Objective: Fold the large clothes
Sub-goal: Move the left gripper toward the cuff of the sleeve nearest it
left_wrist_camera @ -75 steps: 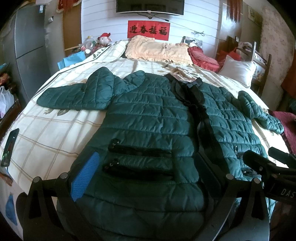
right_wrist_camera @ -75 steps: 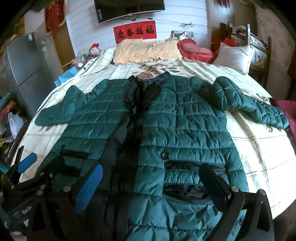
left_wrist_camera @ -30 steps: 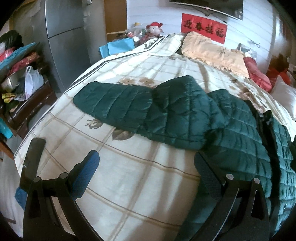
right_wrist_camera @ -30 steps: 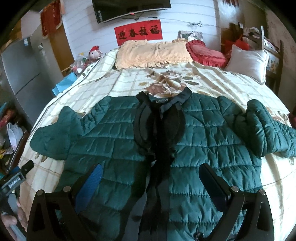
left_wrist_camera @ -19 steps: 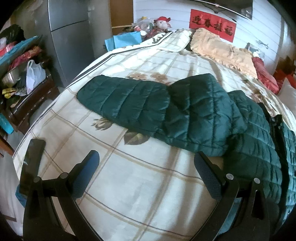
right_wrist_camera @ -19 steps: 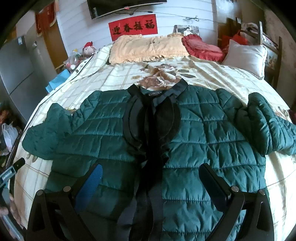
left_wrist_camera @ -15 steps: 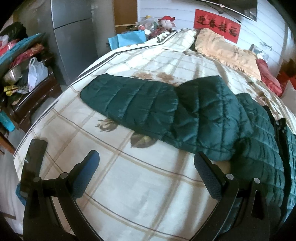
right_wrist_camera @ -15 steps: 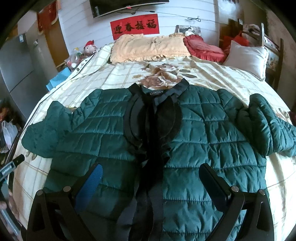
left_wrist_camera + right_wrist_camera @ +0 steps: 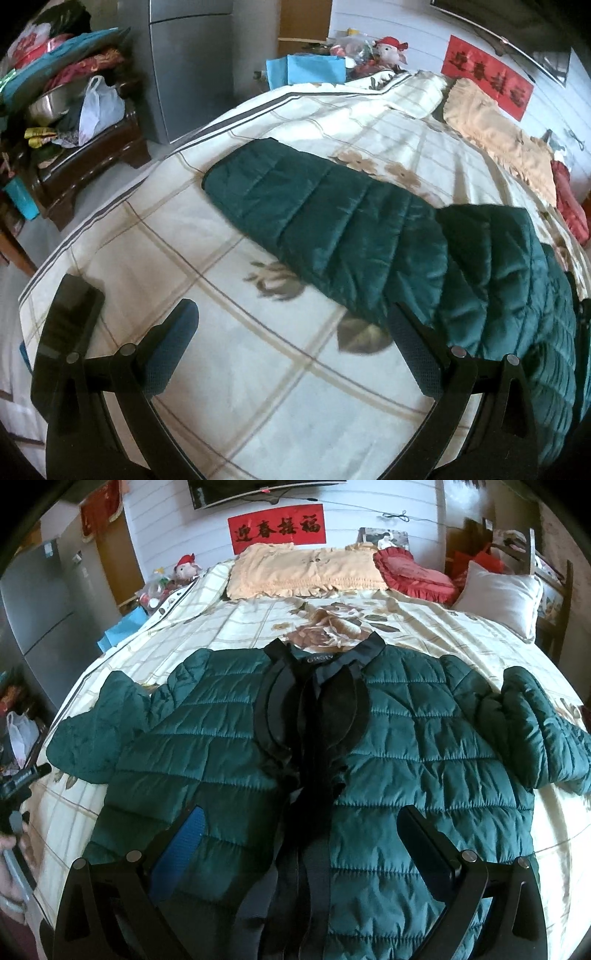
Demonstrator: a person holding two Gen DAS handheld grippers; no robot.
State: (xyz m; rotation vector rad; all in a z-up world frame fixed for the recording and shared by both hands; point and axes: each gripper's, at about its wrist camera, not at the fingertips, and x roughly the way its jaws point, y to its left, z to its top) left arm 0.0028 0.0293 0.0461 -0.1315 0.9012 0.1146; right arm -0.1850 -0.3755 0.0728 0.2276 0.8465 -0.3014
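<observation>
Right wrist view shows the bed point(image 9: 461, 653) filling most of the room, its cream checked cover with a brown flower print running from the near edge to the far pillows. On it lies the green quilted jacket point(image 9: 406, 738), front up, black collar toward the far end, one sleeve stretched to the left and the other bent off to the right. A grey fridge point(image 9: 40, 620) stands at the left wall. Against the headboard sit a peach pillow point(image 9: 306, 570), a red cushion point(image 9: 413, 576) and a white pillow point(image 9: 502, 598) at far right, with a red banner point(image 9: 277, 528) on the wall above them.

My right gripper point(image 9: 299, 842) hovers over the jacket's lower front, jaws spread wide, holding nothing.

From the left wrist, the jacket's left sleeve point(image 9: 325, 221) lies flat across the cover, cuff pointing to the far left. My left gripper point(image 9: 291, 336) hangs over bare cover just near the sleeve, jaws spread and empty, the right finger close to the sleeve's near edge. A dark wooden stand point(image 9: 92, 155) piled with bags sits at far left.
</observation>
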